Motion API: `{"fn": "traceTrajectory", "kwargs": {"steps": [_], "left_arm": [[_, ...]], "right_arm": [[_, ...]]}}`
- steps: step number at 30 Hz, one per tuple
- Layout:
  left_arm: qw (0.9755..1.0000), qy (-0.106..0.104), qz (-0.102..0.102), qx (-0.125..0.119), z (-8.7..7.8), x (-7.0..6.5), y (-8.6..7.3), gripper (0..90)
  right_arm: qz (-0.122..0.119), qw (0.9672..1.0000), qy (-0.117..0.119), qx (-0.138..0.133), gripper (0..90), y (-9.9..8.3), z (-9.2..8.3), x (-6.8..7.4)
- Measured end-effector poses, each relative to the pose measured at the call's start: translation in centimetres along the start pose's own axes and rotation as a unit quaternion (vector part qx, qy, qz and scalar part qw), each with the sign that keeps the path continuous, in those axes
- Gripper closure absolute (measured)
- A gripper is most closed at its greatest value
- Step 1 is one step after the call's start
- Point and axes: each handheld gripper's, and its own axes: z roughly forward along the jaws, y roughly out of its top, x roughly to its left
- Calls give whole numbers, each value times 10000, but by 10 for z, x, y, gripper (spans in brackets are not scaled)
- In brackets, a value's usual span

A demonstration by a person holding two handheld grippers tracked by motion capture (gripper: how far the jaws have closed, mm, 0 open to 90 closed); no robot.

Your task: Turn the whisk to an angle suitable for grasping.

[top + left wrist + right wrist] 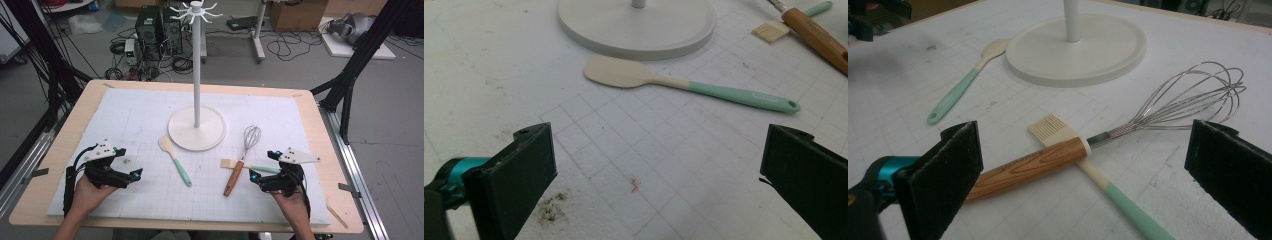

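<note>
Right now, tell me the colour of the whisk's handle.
Brown wood grain: the whisk handle shows best in the right gripper view.

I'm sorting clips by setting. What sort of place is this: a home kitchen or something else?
Probably a lab or workshop test bench, not a kitchen: the wooden table carries a gridded white mat, and computer towers and loose cables sit on the floor behind it.

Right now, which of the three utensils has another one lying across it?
The pastry brush: the whisk rests its wooden handle across the brush's neck. The spatula lies alone, left of the stand's base, touching nothing.
</note>
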Motion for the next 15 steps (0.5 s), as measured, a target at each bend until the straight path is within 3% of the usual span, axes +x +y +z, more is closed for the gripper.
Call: {"fn": "traceTrajectory", "kwargs": {"steps": [15], "left_arm": [[10000, -12, 31, 26, -1, -1, -1, 17]], "right_arm": [[23, 10000, 27, 15, 6, 0, 0, 2]]}}
